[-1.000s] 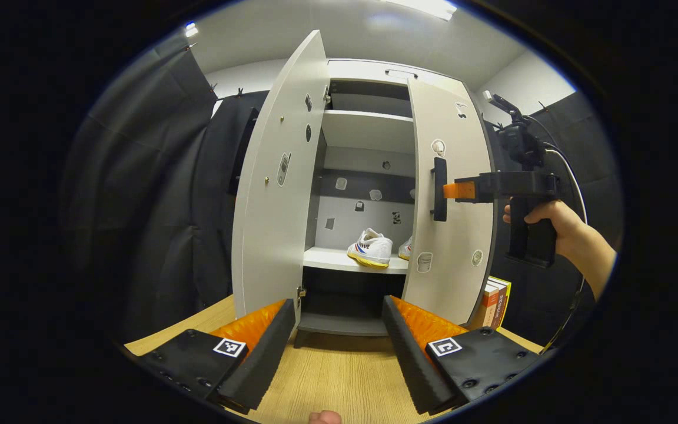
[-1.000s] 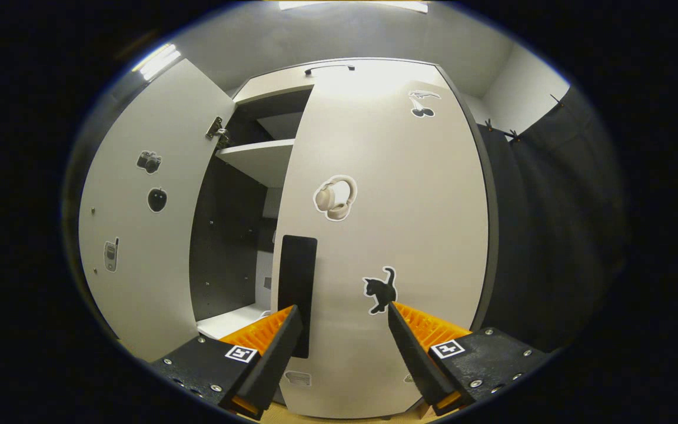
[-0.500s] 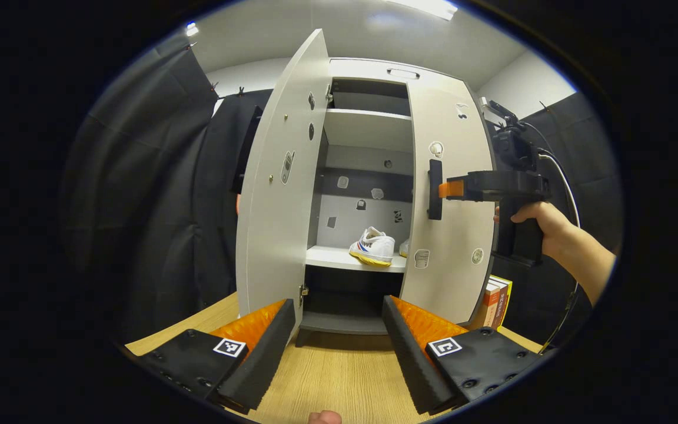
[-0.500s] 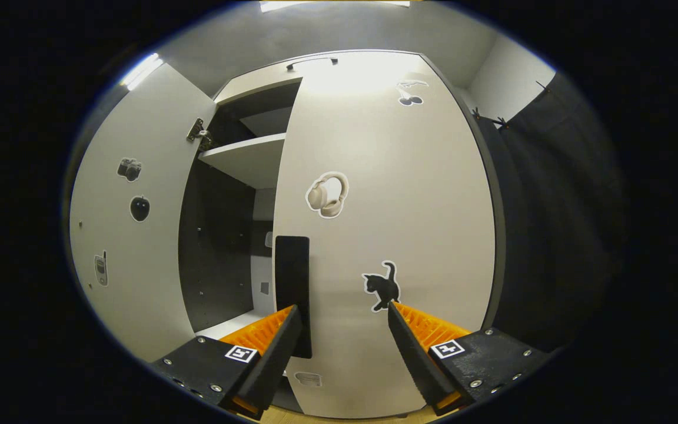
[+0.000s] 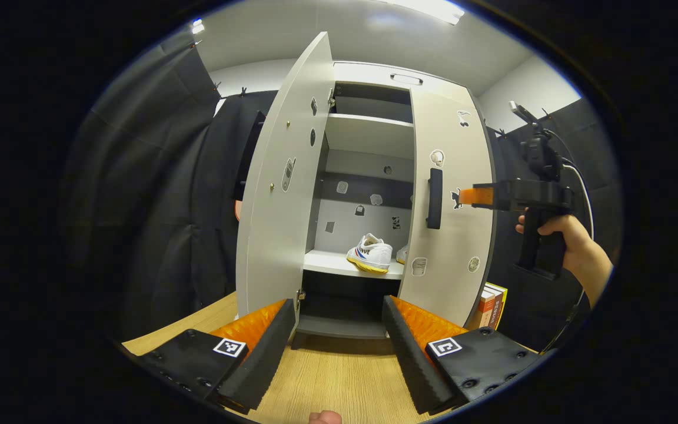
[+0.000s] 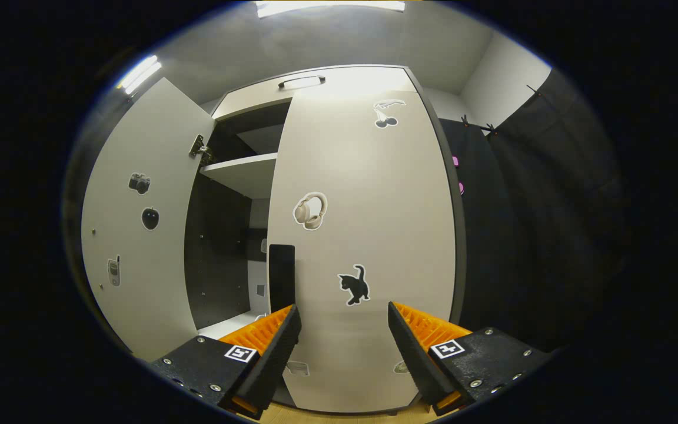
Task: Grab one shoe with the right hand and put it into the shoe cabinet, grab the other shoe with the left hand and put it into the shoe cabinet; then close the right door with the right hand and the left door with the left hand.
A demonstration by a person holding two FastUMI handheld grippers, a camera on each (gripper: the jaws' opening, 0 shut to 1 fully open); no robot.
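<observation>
Wooden tabletop (image 5: 333,377) underfoot, pale grain; books (image 5: 491,306) standing upright at far right, just beside dark drape; black curtain (image 5: 156,194) hung along left side, clipped at top; ceiling light (image 6: 330,6) overhead, bright strip; second strip light (image 6: 137,72) at upper left.

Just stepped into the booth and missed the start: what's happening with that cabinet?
A person holds a gripper in each hand at a shoe cabinet. A white shoe sits on a shelf inside, a second barely visible beside it. The right gripper, open, is against the front of the nearly shut right door, beside its black handle. The left gripper, open, hangs back over the wooden table; the left door stands wide open.
</observation>
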